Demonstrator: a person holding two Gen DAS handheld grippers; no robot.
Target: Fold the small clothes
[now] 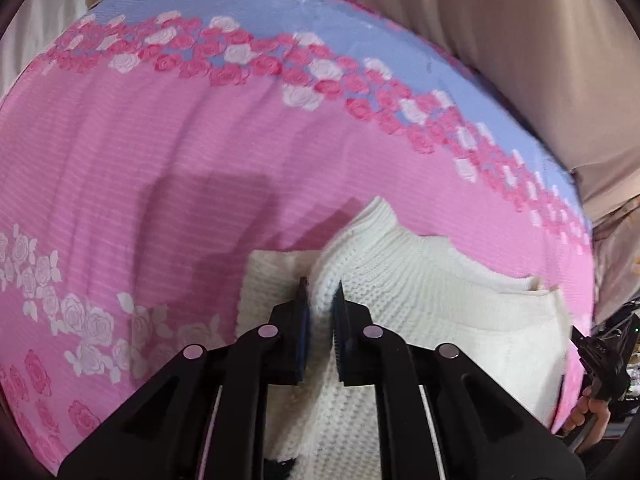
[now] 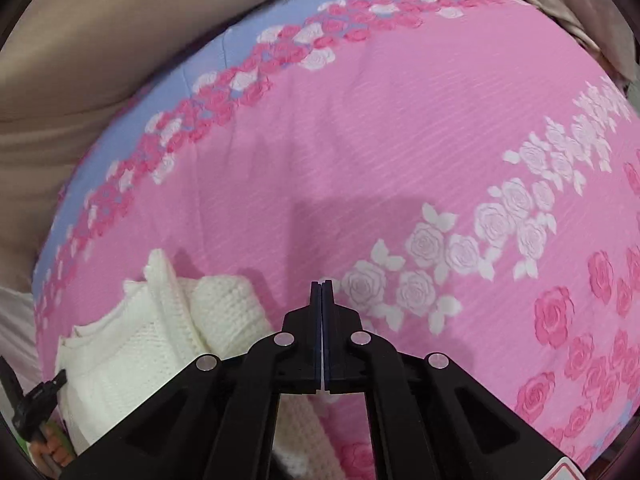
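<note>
A small white knitted sweater (image 1: 420, 300) lies bunched on a pink rose-print bedspread (image 1: 160, 160). My left gripper (image 1: 322, 296) is shut on a raised fold of the sweater, which runs up between its fingers. In the right wrist view the sweater (image 2: 160, 332) lies at the lower left on the bedspread (image 2: 400, 140). My right gripper (image 2: 322, 284) is shut and empty, its fingers pressed together, just right of the sweater and above the spread.
The bedspread has a blue band (image 1: 240, 4) with pink roses along its far edge. Beige fabric (image 1: 520, 40) lies beyond it. A hand on the other gripper's black handle (image 1: 600, 364) shows at the right edge, and likewise in the right wrist view (image 2: 36, 404).
</note>
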